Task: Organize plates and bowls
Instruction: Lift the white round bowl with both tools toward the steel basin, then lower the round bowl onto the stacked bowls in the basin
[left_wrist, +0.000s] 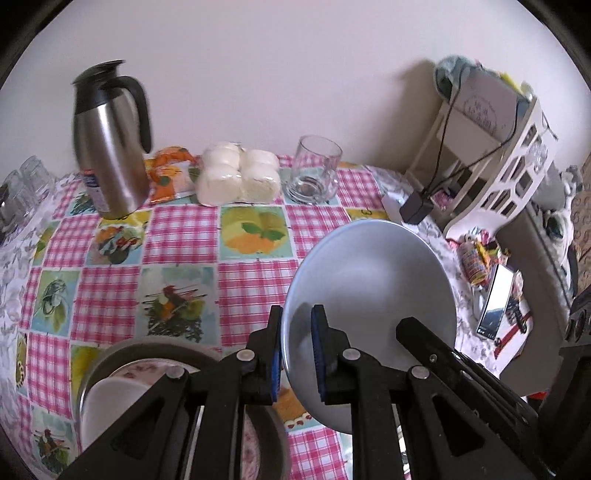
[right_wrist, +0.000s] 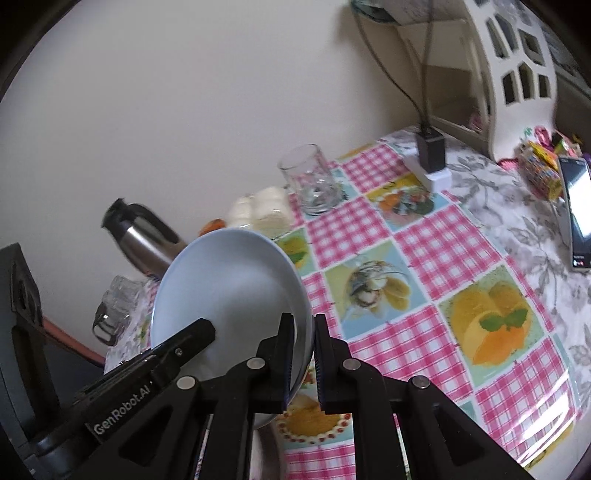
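A pale blue bowl (left_wrist: 373, 295) is held tilted above the checked tablecloth by both grippers. My left gripper (left_wrist: 297, 332) is shut on its left rim, one finger inside and one outside. My right gripper (right_wrist: 303, 339) is shut on the opposite rim of the same bowl (right_wrist: 229, 291); its finger reaches across the bowl in the left wrist view (left_wrist: 436, 350). Below the left gripper, a white dish (left_wrist: 110, 402) sits in a brown-rimmed floral plate (left_wrist: 155, 349).
At the back stand a steel thermos jug (left_wrist: 110, 144), an orange snack packet (left_wrist: 170, 177), a pack of white buns (left_wrist: 240, 177) and an empty glass (left_wrist: 314, 170). At the right are a white rack (left_wrist: 491, 162), a black charger (left_wrist: 415, 208), sweets (left_wrist: 476, 258) and a phone (left_wrist: 495, 302).
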